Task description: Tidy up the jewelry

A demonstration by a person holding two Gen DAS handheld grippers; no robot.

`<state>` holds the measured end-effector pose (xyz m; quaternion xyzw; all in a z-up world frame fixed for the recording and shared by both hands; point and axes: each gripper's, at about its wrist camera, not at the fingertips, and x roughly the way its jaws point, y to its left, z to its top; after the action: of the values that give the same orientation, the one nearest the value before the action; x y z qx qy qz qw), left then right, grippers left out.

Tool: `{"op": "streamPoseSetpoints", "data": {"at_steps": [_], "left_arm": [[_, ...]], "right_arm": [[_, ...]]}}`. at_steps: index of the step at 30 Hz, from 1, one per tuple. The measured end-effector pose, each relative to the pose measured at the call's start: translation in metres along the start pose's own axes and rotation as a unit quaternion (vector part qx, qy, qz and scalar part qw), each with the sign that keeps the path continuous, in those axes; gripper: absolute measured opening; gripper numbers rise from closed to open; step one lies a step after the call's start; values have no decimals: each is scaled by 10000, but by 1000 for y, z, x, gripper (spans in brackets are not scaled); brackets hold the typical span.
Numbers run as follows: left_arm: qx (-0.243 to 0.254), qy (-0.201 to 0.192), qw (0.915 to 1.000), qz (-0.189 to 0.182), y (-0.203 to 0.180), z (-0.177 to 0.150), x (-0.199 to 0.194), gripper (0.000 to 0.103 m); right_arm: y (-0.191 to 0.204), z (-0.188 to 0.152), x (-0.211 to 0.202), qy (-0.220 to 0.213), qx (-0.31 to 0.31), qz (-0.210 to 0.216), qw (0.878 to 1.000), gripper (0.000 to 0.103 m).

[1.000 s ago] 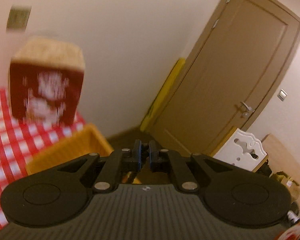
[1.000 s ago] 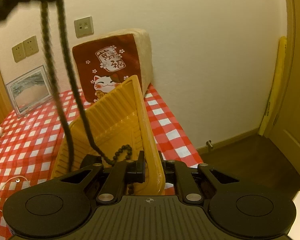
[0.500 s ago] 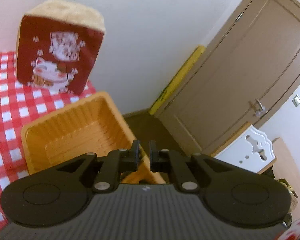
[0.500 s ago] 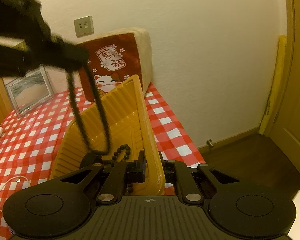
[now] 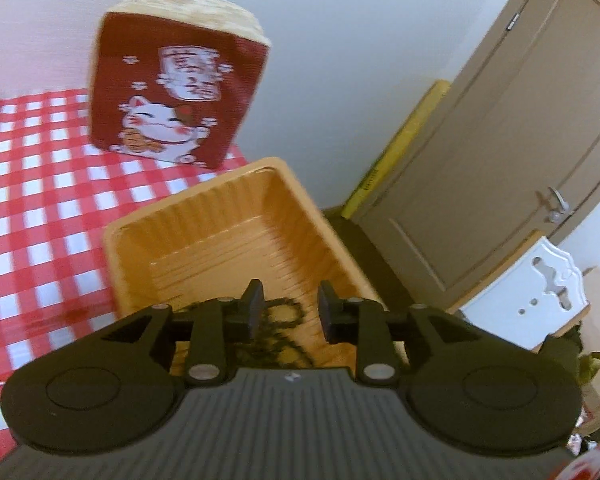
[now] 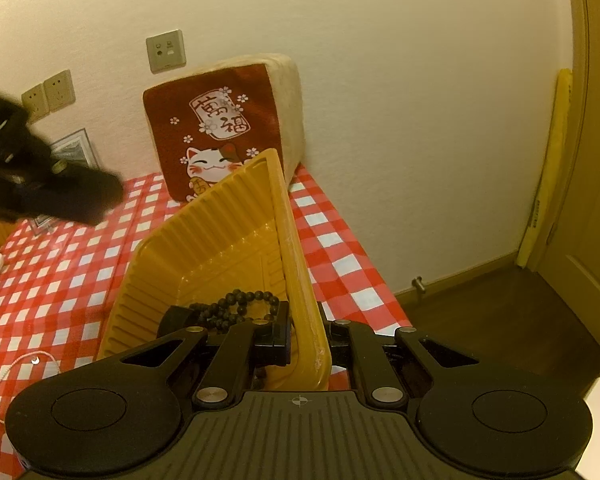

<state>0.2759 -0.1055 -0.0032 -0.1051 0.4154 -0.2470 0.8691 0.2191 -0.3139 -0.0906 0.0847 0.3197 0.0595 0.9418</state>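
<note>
Yellow ribbed tray tilted at counter's corner edge, floor below at right. Tray rim pinched by right gripper. Left gripper just opened above tray, jaws spread, nothing between. Red-white checked cloth, cat-print cushion against wall. Dark bead necklace heaped in tray's near end.

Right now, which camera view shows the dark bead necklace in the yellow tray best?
The right wrist view: the dark bead necklace lies sharp and coiled on the floor of the yellow tray. The left wrist view shows it only blurred, partly hidden behind the gripper fingers.
</note>
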Motion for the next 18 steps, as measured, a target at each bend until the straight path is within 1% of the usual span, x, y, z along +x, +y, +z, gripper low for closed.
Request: {"op": "streamPoseSetpoints", "data": {"at_steps": [2,6,8,11,18], "left_arm": [[-9,-41,9999,156,6,-5,-7,28],[-162,-125,9986,487,22,-16,-24,29],[-235,-157,9975,643,31,-20,-32,33],[-333,-196,9955,865,45,-28,-45,34],[-623,-309,9870,1449,79,-50,-77,35]], "right_arm": [[0,0,0,1,2,-2,10000,9],[0,1,1,0,7,-11,10000,9],[0,1,1,3,4,-16,10000,9],[0,1,0,-2,-19,-17,10000,9],[0,1,-1,-8,-46,-20,10000,9]]}}
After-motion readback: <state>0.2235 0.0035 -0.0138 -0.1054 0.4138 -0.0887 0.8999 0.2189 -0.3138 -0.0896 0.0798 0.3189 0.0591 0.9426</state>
